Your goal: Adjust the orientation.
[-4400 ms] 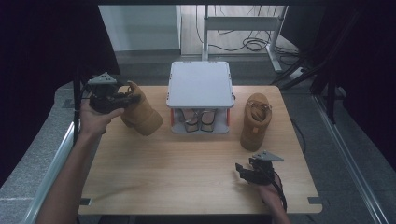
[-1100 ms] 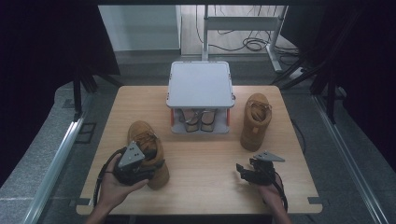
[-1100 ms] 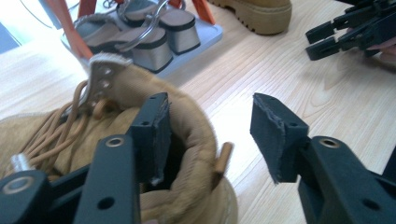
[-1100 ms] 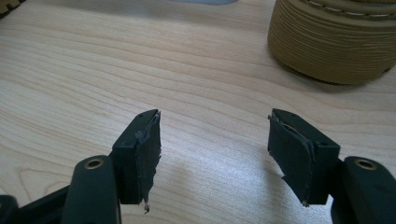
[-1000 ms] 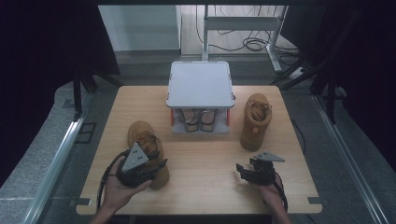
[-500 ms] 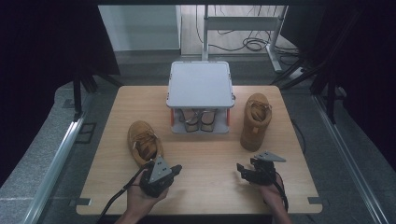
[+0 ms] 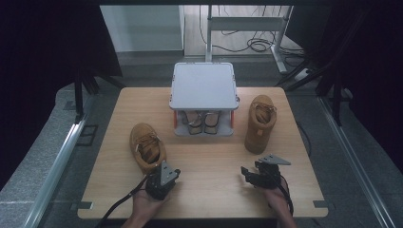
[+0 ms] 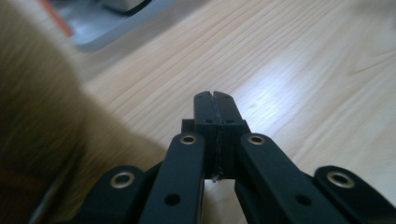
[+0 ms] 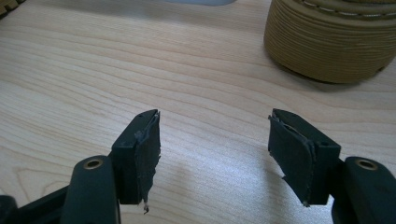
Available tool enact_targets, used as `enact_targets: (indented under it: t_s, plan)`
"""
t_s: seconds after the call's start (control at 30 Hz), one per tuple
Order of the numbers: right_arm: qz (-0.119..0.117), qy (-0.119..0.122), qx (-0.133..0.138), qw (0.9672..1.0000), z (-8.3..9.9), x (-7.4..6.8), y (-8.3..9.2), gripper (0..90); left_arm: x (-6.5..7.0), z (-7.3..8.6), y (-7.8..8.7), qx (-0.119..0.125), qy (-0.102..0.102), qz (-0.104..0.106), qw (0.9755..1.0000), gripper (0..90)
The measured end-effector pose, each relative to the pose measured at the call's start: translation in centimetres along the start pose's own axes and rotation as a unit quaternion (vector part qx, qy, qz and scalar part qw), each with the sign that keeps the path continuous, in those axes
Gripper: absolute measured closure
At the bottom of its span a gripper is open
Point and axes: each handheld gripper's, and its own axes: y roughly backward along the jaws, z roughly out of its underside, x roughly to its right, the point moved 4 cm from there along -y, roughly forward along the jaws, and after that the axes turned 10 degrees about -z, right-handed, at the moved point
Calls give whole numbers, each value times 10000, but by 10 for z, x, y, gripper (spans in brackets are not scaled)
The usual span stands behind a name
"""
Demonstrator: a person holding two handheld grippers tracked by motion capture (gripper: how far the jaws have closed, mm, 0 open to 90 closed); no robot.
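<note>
A tan boot (image 7: 147,147) lies on the wooden table (image 7: 214,166), left of centre, toe toward the front. My left gripper (image 7: 164,179) rests just in front of its toe, shut with nothing between the jaws (image 8: 215,95); the boot (image 8: 37,116) is a blur beside it. A second tan boot (image 7: 260,122) stands at the right, heel toward me. My right gripper (image 7: 252,175) sits in front of it, open and empty (image 9: 215,126), with the boot's heel (image 9: 331,37) ahead and to the right.
A grey two-level rack (image 7: 204,85) stands at the back centre, with a pair of sandals (image 7: 202,122) on its lower level. Its base (image 8: 116,28) appears ahead of the left gripper. Cables lie on the floor behind the table.
The left gripper carried the boot from the back left to the front left, let go, and moved right toward the front edge, now shut. The right gripper has stayed still.
</note>
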Motion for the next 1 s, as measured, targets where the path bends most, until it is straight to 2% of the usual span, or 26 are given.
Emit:
enact_targets:
  t_s: [0.1,0.27,0.3,0.37,0.57,0.73,0.83,1.0]
  plan:
    - [2,5,-4,10000,0,0,-1,347,-1,1,2,-7,-24,-73,10000,900]
    - [1,15,-14,10000,0,-1,-1,346,-3,5,4,-19,-20,-61,10000,900]
    - [-1,7,-6,10000,0,0,0,346,-6,7,7,0,88,22,10000,900]
    - [6,-10,-7,10000,0,0,1,346,-7,9,8,0,117,50,9999,900]
    - [21,-26,27,10000,0,2,3,346,-19,26,25,31,408,250,9988,900]
    - [22,-17,38,10000,-1,3,3,346,-26,39,36,40,512,215,9985,900]
    - [19,-33,31,10000,-1,3,2,346,-35,50,46,-1,653,151,9977,900]
    - [23,-18,26,10000,-1,3,2,346,-45,62,56,-101,727,51,9973,900]
